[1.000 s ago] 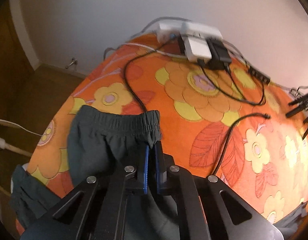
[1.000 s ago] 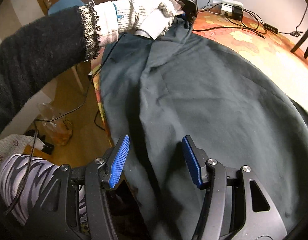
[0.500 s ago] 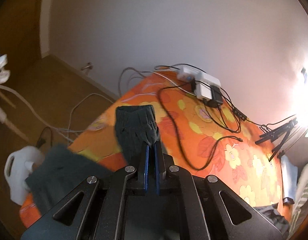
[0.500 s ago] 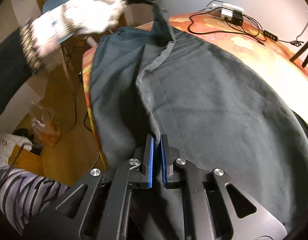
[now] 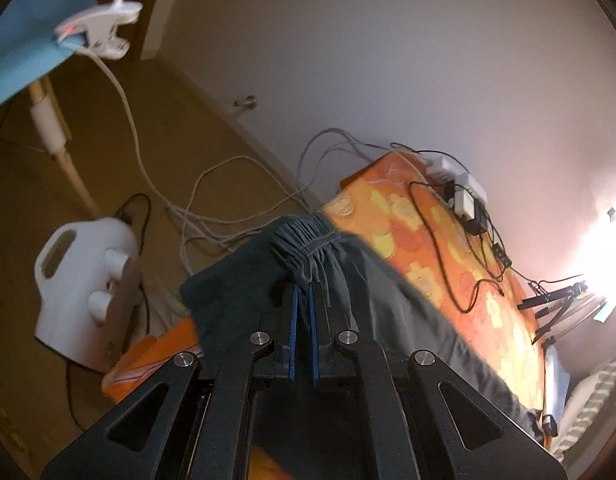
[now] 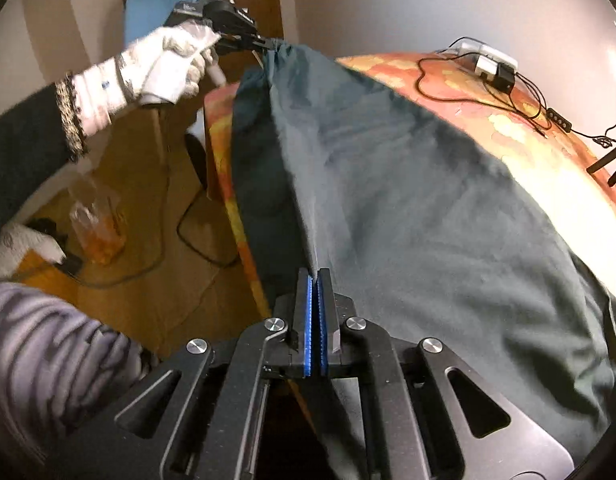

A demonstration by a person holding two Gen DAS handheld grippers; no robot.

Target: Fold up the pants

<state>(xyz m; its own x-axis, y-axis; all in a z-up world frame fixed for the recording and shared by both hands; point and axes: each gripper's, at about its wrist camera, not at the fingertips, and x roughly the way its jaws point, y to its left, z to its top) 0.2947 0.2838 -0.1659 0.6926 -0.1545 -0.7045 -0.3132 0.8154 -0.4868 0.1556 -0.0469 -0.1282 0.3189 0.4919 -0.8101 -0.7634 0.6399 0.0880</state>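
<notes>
Dark grey-green pants [image 6: 408,200] lie across a table with an orange flowered cloth [image 6: 488,120]. My left gripper [image 5: 302,292] is shut on the gathered elastic waistband [image 5: 308,236] and holds it lifted above the table's end. It also shows in the right wrist view [image 6: 267,44], held by a gloved hand. My right gripper [image 6: 315,276] is shut on the pants' near edge fold, which runs taut up to the waistband. The pants drape over the table's left edge.
A white power strip with black cables [image 5: 464,200] lies at the table's far end by the wall. A white plastic jug [image 5: 83,284] and loose cords are on the wood floor. A blue board [image 5: 23,32] with a white clip stands at left.
My left gripper has lifted the waistband higher and back off the table. My right gripper stays shut on the pants' edge, and the cloth between the two is now pulled taut.
</notes>
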